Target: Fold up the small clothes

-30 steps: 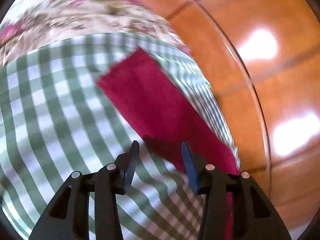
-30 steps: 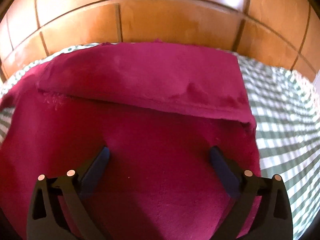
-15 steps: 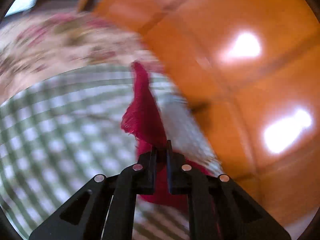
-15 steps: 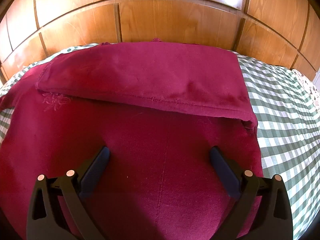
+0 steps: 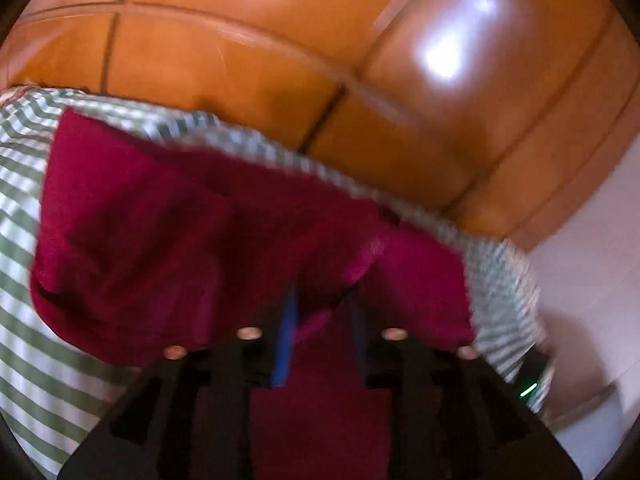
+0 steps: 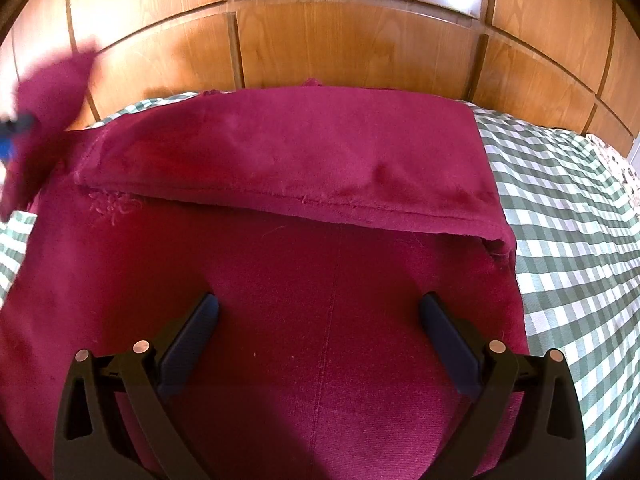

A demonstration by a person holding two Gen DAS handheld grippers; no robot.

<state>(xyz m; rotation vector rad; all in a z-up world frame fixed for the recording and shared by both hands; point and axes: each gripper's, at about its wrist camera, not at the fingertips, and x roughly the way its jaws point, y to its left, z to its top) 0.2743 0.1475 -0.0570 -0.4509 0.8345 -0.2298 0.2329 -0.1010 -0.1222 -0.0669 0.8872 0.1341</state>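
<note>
A crimson garment (image 6: 340, 152) lies spread on the green checked bedspread (image 6: 560, 200), its far edge folded towards me into a long band. My right gripper (image 6: 320, 300) hovers open over the garment's near half, nothing between its fingers. In the left wrist view, which is blurred, the same garment (image 5: 160, 240) is rumpled and my left gripper (image 5: 320, 296) is over its end with its jaws opening and a fold of the cloth between them. From the right wrist view, a lifted flap (image 6: 52, 92) of the garment stands up at the far left beside a blue pad (image 6: 8, 140) of the left gripper.
A glossy wooden headboard (image 6: 320, 40) rises right behind the garment and also fills the top of the left wrist view (image 5: 240, 60). Flowered fabric (image 6: 616, 164) shows at the far right edge of the bed. A pale wall (image 5: 592, 240) lies right of the bed.
My left gripper shut on the garment's end, swung it up and across towards the headboard while rolling, and its jaws have since parted. The right gripper stayed still and open.
</note>
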